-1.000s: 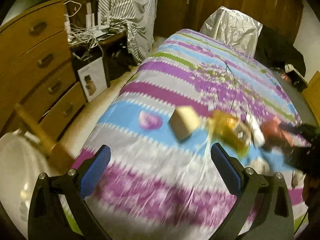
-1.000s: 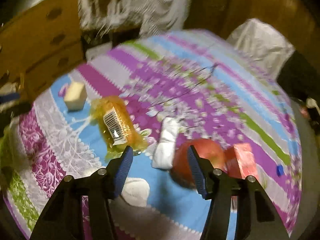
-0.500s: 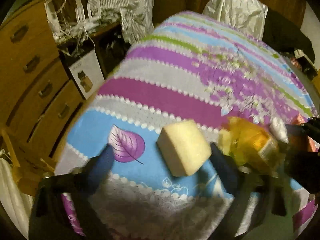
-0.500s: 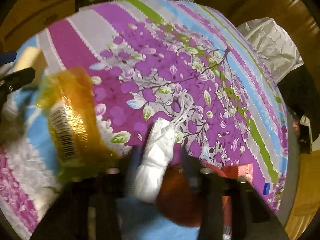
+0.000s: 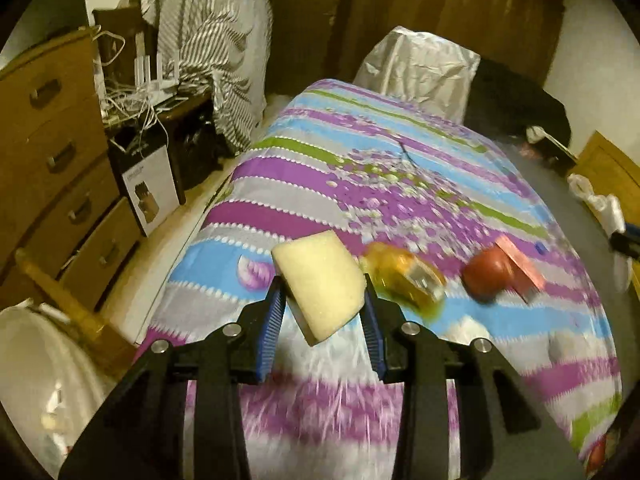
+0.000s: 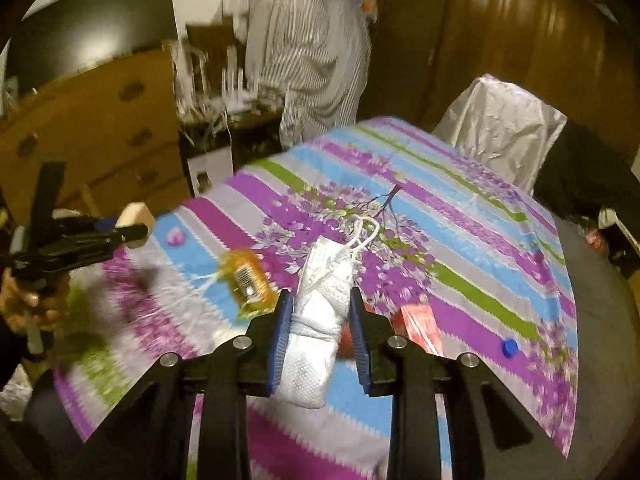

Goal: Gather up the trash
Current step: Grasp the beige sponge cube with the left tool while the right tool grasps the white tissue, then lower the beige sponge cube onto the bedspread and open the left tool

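Both grippers loaded. Left gripper (image 5: pixel 324 312) has just clamped down on the yellow sponge block (image 5: pixel 320 284); pads bite its lower half, so most of the block sticks out ahead, tilted. Right gripper (image 6: pixel 318 340) is closed around the rolled white face mask (image 6: pixel 320 320), gripped mid-roll, ear loops trailing off the top toward 12 o'clock. The mid-roll hold probably keeps the bundle from unrolling.

Both items look lifted clear of the striped floral bedspread (image 5: pixel 400 184), which reads as blurred beneath them.

Left on the bed, left wrist view: orange cellophane wrapper with barcode label (image 5: pixel 404 276) just at 3 o'clock of the sponge, red round object (image 5: pixel 488 276) further at 3 o'clock, touching a pink box (image 5: pixel 520 264). Right wrist view adds a small blue bottle cap (image 6: pixel 509 347) at 3 o'clock, well apart from the rest.

White bin-like container (image 5: pixel 36 380) at 8 o'clock in the left view, on the floor by the wooden drawers (image 5: pixel 60 184); a likely drop point, can't confirm.

Judgement: pickup done for two pieces, carry-to-bin next. The sponge grip is shallow and could slip if swung fast.
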`<state>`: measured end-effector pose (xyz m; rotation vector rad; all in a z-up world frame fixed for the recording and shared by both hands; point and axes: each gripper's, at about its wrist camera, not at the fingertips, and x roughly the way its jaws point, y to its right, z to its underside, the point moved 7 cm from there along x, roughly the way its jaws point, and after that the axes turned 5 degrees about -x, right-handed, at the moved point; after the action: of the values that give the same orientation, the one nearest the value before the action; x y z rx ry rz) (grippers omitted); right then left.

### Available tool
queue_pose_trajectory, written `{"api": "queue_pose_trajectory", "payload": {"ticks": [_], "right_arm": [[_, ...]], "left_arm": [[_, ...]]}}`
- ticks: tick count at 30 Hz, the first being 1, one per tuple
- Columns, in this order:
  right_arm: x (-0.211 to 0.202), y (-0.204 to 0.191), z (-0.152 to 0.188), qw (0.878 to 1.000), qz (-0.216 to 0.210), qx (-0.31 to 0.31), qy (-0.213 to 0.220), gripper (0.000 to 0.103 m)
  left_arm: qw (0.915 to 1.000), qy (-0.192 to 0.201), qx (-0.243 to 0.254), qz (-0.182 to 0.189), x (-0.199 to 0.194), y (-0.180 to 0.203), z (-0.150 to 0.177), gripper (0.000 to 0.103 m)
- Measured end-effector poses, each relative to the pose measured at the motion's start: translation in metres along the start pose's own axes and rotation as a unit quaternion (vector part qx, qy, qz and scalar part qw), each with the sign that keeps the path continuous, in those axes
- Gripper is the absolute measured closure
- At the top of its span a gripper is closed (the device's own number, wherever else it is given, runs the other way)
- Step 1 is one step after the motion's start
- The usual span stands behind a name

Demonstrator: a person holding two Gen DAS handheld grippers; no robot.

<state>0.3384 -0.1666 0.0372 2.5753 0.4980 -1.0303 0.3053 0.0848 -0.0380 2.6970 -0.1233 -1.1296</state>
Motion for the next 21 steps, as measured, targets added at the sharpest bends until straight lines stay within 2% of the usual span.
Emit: {"api": "queue_pose_trajectory", "payload": {"ticks": [4, 8, 12, 15, 16, 17, 18, 19, 20, 21], "right_arm": [[-0.055, -0.006, 0.040, 0.999, -0.009, 0.032, 0.003, 0.073], [-0.072, -0.034, 0.103, 0.996, -0.048, 0.068, -0.031, 0.072], [-0.040, -0.070, 0.180, 0.989, -0.055, 0.097, -0.094, 0.072], [-0.005, -0.085, 0.221, 0.985, -0.031, 0.122, -0.122, 0.072], [0.008, -0.087, 0.231, 0.983, -0.025, 0.131, -0.129, 0.072], [0.014, -0.091, 0.237, 0.982, -0.022, 0.139, -0.127, 0.068], [0.015, -0.093, 0.240, 0.983, -0.019, 0.150, -0.107, 0.066], [0.012, -0.096, 0.241, 0.983, -0.018, 0.157, -0.094, 0.060], [0.011, -0.097, 0.241, 0.983, -0.019, 0.161, -0.090, 0.044], [0.004, -0.098, 0.242, 0.982, -0.015, 0.168, -0.082, 0.036]], "left_arm": [[0.9992, -0.024, 0.021, 0.025, -0.032, 0.003, 0.036, 0.068], [0.9960, -0.072, 0.016, 0.050, -0.047, -0.007, 0.078, 0.068], [0.9923, -0.111, 0.018, 0.053, -0.039, -0.016, 0.116, 0.067], [0.9895, -0.135, 0.025, 0.046, -0.015, -0.021, 0.142, 0.065], [0.9905, -0.129, 0.032, 0.036, -0.002, -0.024, 0.149, 0.064], [0.9908, -0.126, 0.036, 0.035, 0.002, -0.024, 0.151, 0.056], [0.9912, -0.121, 0.042, 0.034, 0.006, -0.023, 0.153, 0.057], [0.9924, -0.108, 0.052, 0.028, 0.004, -0.021, 0.153, 0.056], [0.9927, -0.102, 0.060, 0.025, 0.001, -0.018, 0.153, 0.050], [0.9933, -0.095, 0.061, 0.027, -0.003, -0.016, 0.152, 0.039]]}}
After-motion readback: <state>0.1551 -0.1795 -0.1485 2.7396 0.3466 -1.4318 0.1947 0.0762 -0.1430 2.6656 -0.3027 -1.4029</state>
